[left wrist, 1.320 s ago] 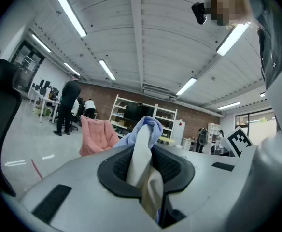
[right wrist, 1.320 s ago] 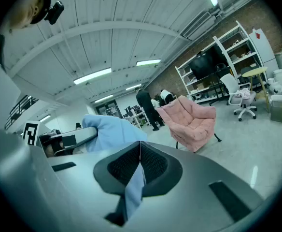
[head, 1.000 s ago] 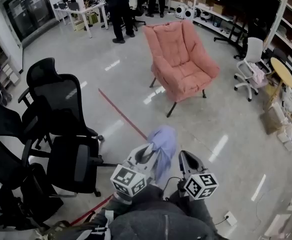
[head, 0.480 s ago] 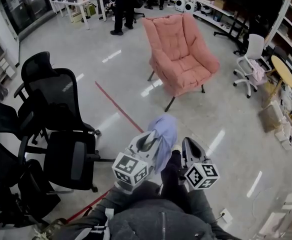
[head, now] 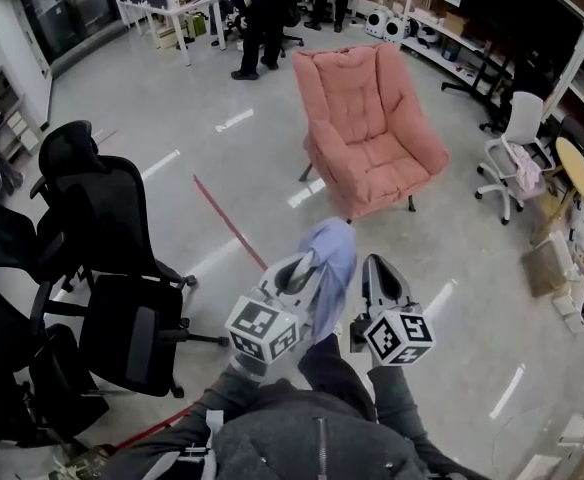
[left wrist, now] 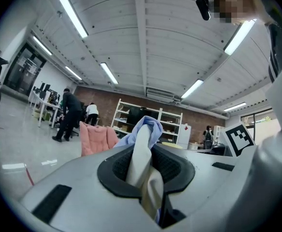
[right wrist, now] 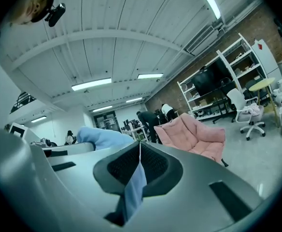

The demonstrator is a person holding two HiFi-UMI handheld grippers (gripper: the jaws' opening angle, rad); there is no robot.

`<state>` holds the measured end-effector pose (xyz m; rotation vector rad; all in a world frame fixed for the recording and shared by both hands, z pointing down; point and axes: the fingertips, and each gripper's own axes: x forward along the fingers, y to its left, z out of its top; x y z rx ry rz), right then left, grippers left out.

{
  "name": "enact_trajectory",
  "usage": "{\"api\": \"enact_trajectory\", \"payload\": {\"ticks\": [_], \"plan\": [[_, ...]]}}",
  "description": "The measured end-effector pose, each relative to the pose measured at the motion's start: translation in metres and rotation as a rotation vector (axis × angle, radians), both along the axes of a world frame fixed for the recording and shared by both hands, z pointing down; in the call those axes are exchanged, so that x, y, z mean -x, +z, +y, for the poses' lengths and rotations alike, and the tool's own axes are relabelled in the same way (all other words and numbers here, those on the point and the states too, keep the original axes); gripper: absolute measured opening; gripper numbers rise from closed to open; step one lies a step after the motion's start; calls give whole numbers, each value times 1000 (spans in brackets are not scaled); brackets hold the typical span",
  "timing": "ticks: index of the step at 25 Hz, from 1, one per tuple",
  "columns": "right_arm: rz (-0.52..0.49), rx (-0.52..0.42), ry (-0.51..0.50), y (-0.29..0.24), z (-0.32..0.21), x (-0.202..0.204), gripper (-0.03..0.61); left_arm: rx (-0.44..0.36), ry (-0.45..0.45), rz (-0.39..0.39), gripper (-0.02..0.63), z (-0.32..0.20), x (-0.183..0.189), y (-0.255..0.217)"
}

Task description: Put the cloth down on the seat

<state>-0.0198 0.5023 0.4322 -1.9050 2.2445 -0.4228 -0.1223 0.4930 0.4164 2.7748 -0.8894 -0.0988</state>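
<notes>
Grey floor [head: 172, 118] | armchair [head: 372, 128] ahead | right gripper view alone: cloth [right wrist: 135, 187] edge clamped

In the head view the lower end of the cloth [head: 329, 268] is lost between the left gripper [head: 304, 266] and the right gripper [head: 377, 270]. In each gripper view the cloth sinks out of sight between that gripper's closed jaws. The left gripper's body also covers the lower half of the pink armchair [left wrist: 97, 138]. The top edge cuts off the upper part of two people [head: 257, 8], and the left edge cuts the black office chairs [head: 2, 258]. Things on the shelves [head: 432, 18] are too small to tell
</notes>
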Motion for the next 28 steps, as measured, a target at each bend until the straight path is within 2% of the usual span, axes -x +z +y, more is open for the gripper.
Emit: {"api": "enact_trajectory", "payload": {"ticks": [6, 18, 28], "plan": [[-5, -5, -32, -9, -59, -35, 12, -8, -25, 5, 64, -56, -37, -10], [-23, 50, -84, 3, -158, -96, 12, 0, -64, 9, 64, -150, -95, -8], [-39, 50, -146, 14, -205, -112, 12, -3, -117, 24, 63, -196, -116, 1]]}}
